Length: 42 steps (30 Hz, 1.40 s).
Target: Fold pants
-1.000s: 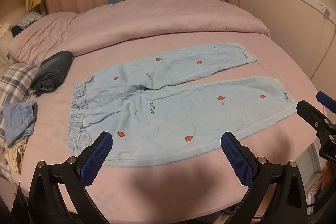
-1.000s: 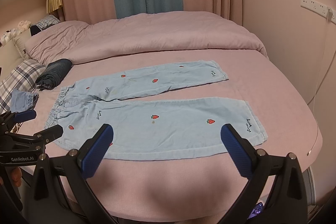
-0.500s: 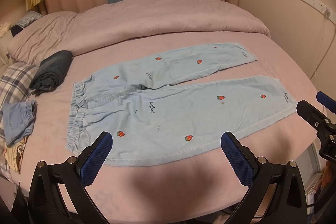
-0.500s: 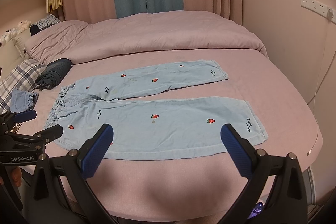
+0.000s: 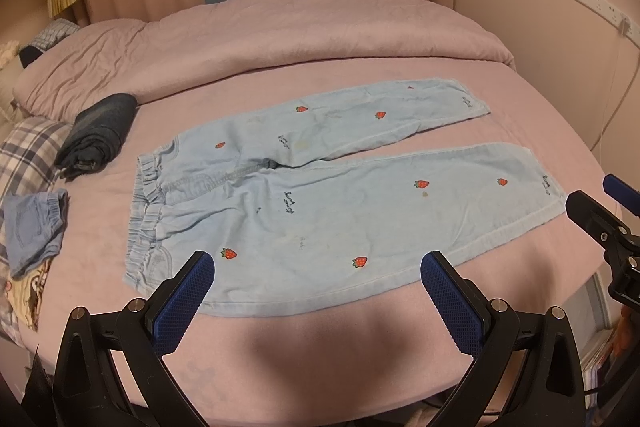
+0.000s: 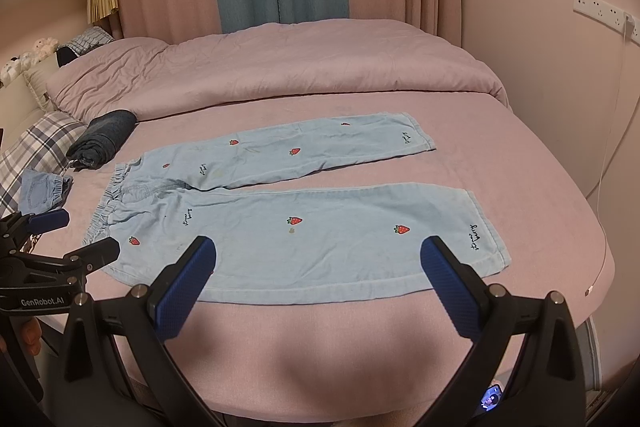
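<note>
From my two wrist cameras I see the pants (image 5: pixel 320 195), light blue with small red strawberries, spread flat and unfolded on the pink bed (image 5: pixel 312 343). The waistband points left, toward the pillows, and the two legs run off to the right, splayed apart in a narrow V with bare sheet between them. The near leg lies along the front edge of the bed; the far leg angles up toward the rumpled pink duvet (image 5: pixel 280 39). My left tongs (image 5: pixel 318 301) are spread wide with nothing between the blue pads, hanging over the front edge of the bed close to the hip and near leg, and not touching the cloth. My right tongs (image 6: pixel 318 287) are likewise wide apart and empty, held over the lower part of the near leg, with its hem just beyond the right pad. In the right view the left tongs show at the left edge by the waistband, and I can see fingers (image 6: pixel 32 337) of the person gripping the handle. Left of the pants, well clear of them, a rolled dark garment (image 5: pixel 96 131) sits at the foot of the duvet, and a small folded piece of blue denim (image 5: pixel 34 227) rests by a plaid pillow (image 5: pixel 28 155). A white power strip (image 6: pixel 600 9) is mounted on the right wall.
</note>
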Available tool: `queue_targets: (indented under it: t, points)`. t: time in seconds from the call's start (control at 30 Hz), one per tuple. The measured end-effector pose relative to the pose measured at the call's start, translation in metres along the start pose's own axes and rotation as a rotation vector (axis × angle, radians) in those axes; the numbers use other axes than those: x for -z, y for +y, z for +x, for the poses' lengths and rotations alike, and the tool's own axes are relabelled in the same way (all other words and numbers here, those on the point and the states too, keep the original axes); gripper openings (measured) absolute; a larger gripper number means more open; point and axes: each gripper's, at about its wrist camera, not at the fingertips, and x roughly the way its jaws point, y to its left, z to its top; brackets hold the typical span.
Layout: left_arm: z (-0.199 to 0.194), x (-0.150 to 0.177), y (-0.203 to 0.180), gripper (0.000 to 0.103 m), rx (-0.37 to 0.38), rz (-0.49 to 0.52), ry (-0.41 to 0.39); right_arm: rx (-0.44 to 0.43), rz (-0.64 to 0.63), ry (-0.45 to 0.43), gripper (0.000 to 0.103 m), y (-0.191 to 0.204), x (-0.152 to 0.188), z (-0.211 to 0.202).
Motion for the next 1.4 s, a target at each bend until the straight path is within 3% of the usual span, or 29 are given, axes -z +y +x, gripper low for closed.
queue_targets:
  t: [0.4, 0.57, 0.67, 0.77, 0.83, 1.03, 1.2, 1.23, 1.27, 1.3, 1.37, 1.4]
  points:
    - [0.024, -0.003, 0.033, 0.103, 0.067, -0.132, 0.055, -0.011, -0.014, 0.038, 0.103, 0.006, 0.000, 0.018]
    - [0.041, 0.003, 0.064, 0.103, 0.156, -0.228, 0.076, -0.054, -0.032, 0.070, 0.103, 0.018, -0.001, 0.035]
    - [0.065, 0.017, 0.088, 0.103, 0.188, -0.308, 0.186, -0.152, -0.065, 0.106, 0.103, 0.034, 0.002, 0.050]
    - [0.080, 0.043, 0.121, 0.103, 0.239, -0.472, 0.239, -0.292, -0.105, 0.201, 0.103, 0.054, 0.017, 0.077]
    - [0.086, 0.063, 0.148, 0.103, 0.249, -0.614, 0.227, -0.356, -0.078, 0.264, 0.102, 0.058, 0.027, 0.094]
    - [0.099, 0.100, 0.192, 0.103, 0.358, -0.954, 0.175, -0.621, 0.221, 0.489, 0.090, 0.055, 0.068, 0.149]
    - [0.107, 0.107, 0.208, 0.100, 0.379, -1.065, 0.088, -0.656, 0.361, 0.570, 0.077, 0.065, 0.095, 0.166]
    - [0.109, 0.102, 0.212, 0.095, 0.380, -1.073, 0.058, -0.657, 0.381, 0.554, 0.073, 0.067, 0.095, 0.168]
    - [0.112, 0.098, 0.217, 0.078, 0.373, -1.072, 0.043, -0.660, 0.396, 0.540, 0.070, 0.069, 0.092, 0.168]
    - [0.117, 0.094, 0.221, 0.068, 0.363, -1.073, 0.052, -0.661, 0.410, 0.530, 0.064, 0.069, 0.090, 0.170]
    - [0.129, 0.097, 0.230, 0.044, 0.370, -1.092, 0.079, -0.658, 0.469, 0.512, 0.051, 0.070, 0.087, 0.177]
    - [0.132, 0.099, 0.231, 0.037, 0.371, -1.097, 0.084, -0.644, 0.493, 0.518, 0.036, 0.067, 0.087, 0.182]
